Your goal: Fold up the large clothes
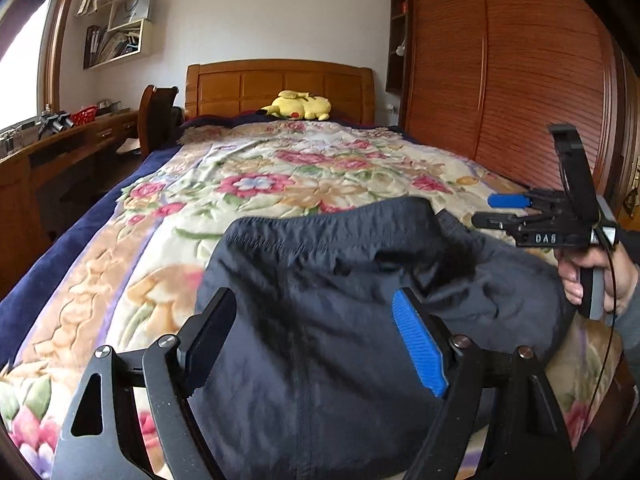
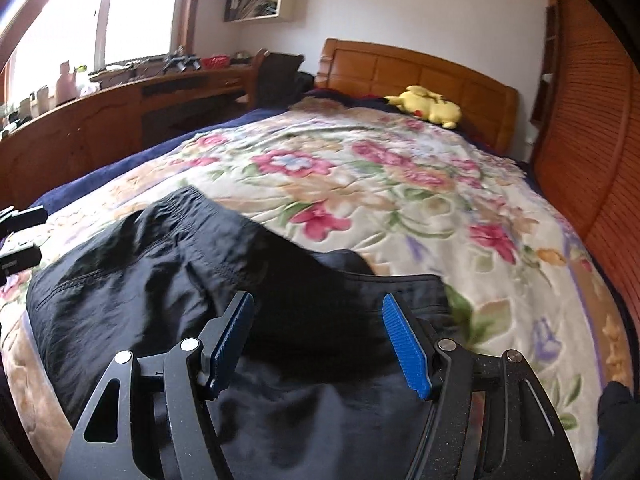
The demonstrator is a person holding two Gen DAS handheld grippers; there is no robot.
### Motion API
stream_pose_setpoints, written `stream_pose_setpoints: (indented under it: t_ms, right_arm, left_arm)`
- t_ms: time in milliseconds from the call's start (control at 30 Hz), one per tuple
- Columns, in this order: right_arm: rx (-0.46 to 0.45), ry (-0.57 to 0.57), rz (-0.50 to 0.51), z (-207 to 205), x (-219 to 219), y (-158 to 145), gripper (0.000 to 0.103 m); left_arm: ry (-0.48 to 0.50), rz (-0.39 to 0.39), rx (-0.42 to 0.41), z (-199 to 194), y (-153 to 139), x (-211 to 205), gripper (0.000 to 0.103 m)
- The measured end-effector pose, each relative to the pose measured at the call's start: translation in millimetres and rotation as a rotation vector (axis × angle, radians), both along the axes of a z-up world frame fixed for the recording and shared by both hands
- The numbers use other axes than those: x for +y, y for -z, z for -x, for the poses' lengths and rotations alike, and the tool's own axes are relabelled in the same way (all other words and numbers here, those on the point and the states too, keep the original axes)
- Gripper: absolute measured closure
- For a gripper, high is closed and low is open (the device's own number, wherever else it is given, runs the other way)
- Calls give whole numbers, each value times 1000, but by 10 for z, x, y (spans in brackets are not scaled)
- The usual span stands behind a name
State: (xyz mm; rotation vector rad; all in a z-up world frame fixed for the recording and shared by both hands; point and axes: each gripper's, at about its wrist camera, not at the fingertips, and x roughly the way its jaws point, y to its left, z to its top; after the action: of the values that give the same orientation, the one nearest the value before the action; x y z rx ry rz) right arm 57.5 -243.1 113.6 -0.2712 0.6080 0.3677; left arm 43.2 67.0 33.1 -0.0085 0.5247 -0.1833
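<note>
A large dark navy garment [image 1: 328, 320] with an elastic hem lies bunched on the floral bedspread [image 1: 256, 176] at the foot of the bed. My left gripper [image 1: 316, 312] is open and empty, its fingers spread just above the garment's near part. My right gripper [image 1: 496, 210] shows at the right of the left wrist view, held in a hand over the garment's right edge. In the right wrist view the right gripper [image 2: 318, 316] is open and empty above the garment [image 2: 168, 276]. The left gripper's fingers [image 2: 20, 236] show at that view's left edge.
A yellow plush toy [image 1: 298, 106] lies by the wooden headboard [image 1: 280, 88]. A wooden desk [image 1: 60, 152] with clutter and a chair [image 1: 156, 116] stand left of the bed. A slatted wooden wardrobe [image 1: 500, 80] stands close on the right.
</note>
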Motion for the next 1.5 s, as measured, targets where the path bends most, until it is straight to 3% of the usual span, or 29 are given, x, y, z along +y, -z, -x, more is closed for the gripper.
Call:
stream_pose_setpoints:
  t_ms: [267,467,600,833,900,1000,1133,1200,1267,1367,1500]
  right_arm:
    - [88,-63,57,-385,327,132,34]
    - [143,-49,88,-793,488,280,64]
    - [179,-53,125,-1060,577,405,92]
    - [80,20,109,-1238,631,333,93]
    - [99,23,123,-1252,661,372,88]
    - [156,-22,116,-1240,591,368,57]
    - [106,52,12,-1246,103,86,31]
    - [103,105,11,-1282,-148,44,30]
    - [112,182,80,-1345,-342,114,30]
    - [158,239,33,-1413,-667,223,30]
    - [217,317,70,-1529,-901,437,30]
  left_arm:
    - [-7,12,12,-71,151,181,22]
    - [1,19,27,-129,221,204,22]
    - [14,15,33,-144,247,176,22]
    - [21,16,46,-189,272,138,22]
    - [25,11,53,-190,296,116,22]
    - [29,-4,59,-162,331,74,22]
    - [36,-5,65,-161,346,59,22]
    - [39,6,67,-164,346,56,22]
    - [40,11,69,-173,346,55,22]
    - [48,10,69,-170,350,28,22]
    - [51,-3,79,-186,387,2,22]
